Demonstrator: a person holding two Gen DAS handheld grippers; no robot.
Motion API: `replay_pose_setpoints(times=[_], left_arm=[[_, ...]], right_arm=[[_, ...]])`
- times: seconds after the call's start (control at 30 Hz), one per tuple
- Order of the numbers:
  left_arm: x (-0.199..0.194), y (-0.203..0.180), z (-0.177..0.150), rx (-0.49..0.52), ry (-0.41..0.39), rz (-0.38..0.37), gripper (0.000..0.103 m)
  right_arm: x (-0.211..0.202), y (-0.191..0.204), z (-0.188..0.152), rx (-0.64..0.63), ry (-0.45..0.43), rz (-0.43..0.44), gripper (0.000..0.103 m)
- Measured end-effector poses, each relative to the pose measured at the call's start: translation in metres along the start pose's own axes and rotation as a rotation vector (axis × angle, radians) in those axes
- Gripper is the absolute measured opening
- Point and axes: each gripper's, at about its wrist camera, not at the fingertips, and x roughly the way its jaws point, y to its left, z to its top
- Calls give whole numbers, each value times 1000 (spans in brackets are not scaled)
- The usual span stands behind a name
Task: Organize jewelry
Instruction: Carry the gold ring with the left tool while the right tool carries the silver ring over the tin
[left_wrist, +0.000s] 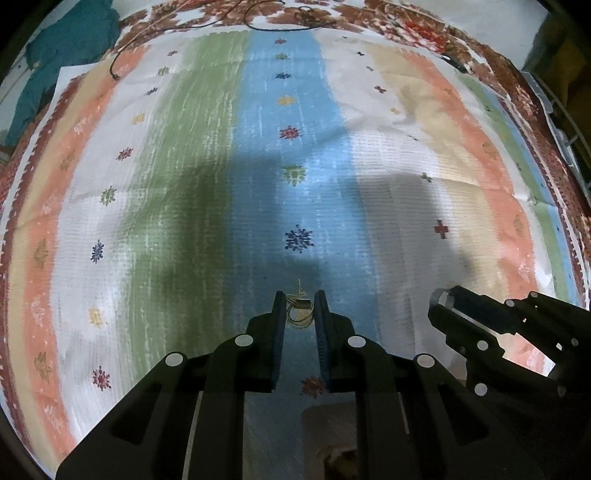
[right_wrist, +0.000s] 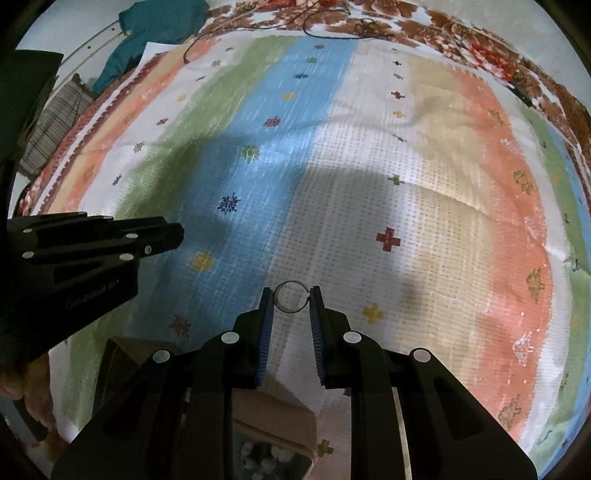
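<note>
My left gripper (left_wrist: 300, 304) is shut on a small gold coiled piece of jewelry (left_wrist: 300, 312) with a tag, held above the striped cloth (left_wrist: 184, 184). My right gripper (right_wrist: 291, 297) is shut on a thin silver ring (right_wrist: 291, 297), held upright between the fingertips. The right gripper also shows at the lower right of the left wrist view (left_wrist: 443, 301), with the ring (left_wrist: 441, 297) at its tip. The left gripper shows at the left of the right wrist view (right_wrist: 177, 232). A tan jewelry box (right_wrist: 273, 435) lies below the right gripper, partly hidden.
The striped cloth (right_wrist: 369, 166) with small flower and cross motifs covers the surface. A dark cord (left_wrist: 155, 40) lies along its far edge. A teal garment (left_wrist: 62, 55) lies at the far left. The tan box also shows under the left gripper (left_wrist: 325, 424).
</note>
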Motion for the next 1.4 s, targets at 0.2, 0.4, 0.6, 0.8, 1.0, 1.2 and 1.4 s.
replay_pose_setpoints(times=[0.2, 0.4, 0.6, 0.8, 1.0, 1.2, 1.4], left_arm=[[-14, -11, -3, 12, -25, -11, 15], [-30, -19, -9, 29, -52, -25, 15], [-47, -27, -17, 52, -85, -33, 15], [-61, -30, -25, 59, -112, -40, 15], [-78, -35, -34, 71, -142, -50, 15], [-92, -40, -45, 82, -169, -62, 15], [-107, -44, -56, 92, -201, -61, 15]], right_arm=[[-10, -3, -4, 13, -17, 0, 21], [-22, -8, -8, 34, -40, -7, 21], [-37, -11, -14, 45, -67, -12, 21], [-54, -8, -19, 44, -105, -6, 21], [-70, -8, -28, 45, -140, -6, 21], [-84, -3, -37, 36, -166, 3, 21], [-95, 2, -47, 24, -189, 2, 21]])
